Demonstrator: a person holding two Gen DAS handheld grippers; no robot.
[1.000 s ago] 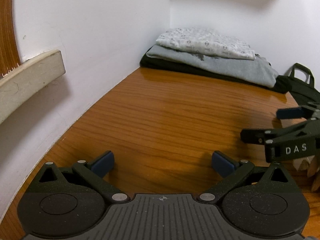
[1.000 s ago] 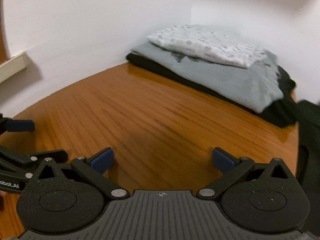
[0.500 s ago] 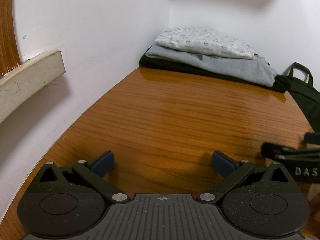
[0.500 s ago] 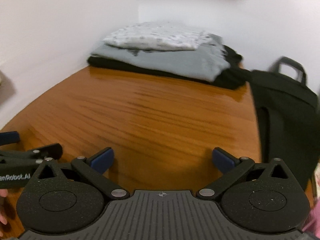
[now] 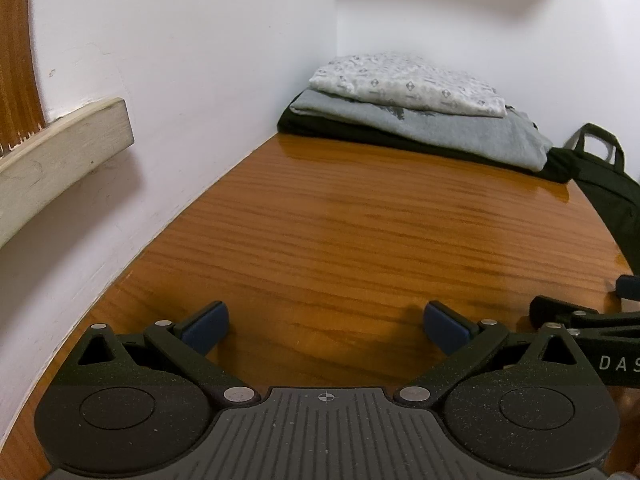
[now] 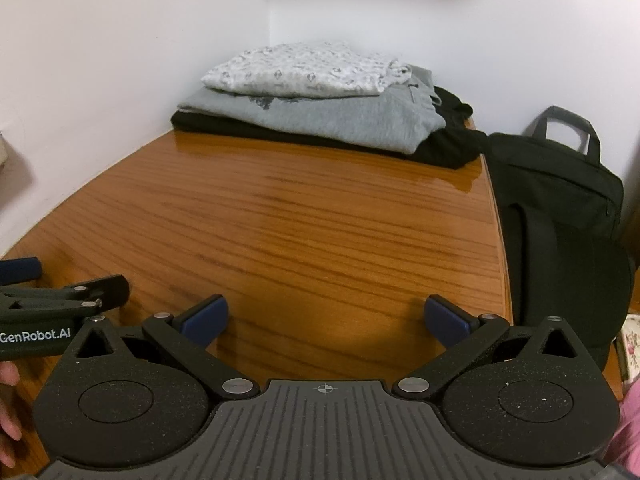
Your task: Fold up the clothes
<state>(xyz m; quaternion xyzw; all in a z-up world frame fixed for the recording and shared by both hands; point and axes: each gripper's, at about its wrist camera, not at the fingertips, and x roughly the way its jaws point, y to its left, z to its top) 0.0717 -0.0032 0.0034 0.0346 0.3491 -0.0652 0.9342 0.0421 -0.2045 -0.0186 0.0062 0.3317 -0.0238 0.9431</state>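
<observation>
A stack of folded clothes lies in the far corner of the wooden table (image 5: pixel 360 240) (image 6: pixel 320 220). A white patterned garment (image 5: pixel 408 84) (image 6: pixel 308 70) tops the stack, over a grey sweatshirt (image 5: pixel 440 130) (image 6: pixel 340 118) and a black garment (image 5: pixel 340 130) (image 6: pixel 444 150). My left gripper (image 5: pixel 326 326) hovers low over bare wood near the front, open and holding nothing. My right gripper (image 6: pixel 326 320) is beside it on the right, also open and holding nothing. Both are well short of the stack.
White walls close in the table on the left and at the back. A pale wooden ledge (image 5: pixel 60 148) juts from the left wall. A black bag (image 6: pixel 560 216) (image 5: pixel 608 184) with handles stands off the table's right edge. A floral item (image 6: pixel 634 340) shows at far right.
The right gripper has swung its view to the right and dropped back toward the front, bringing the black bag into sight. The left gripper has barely moved. Both stay open.
</observation>
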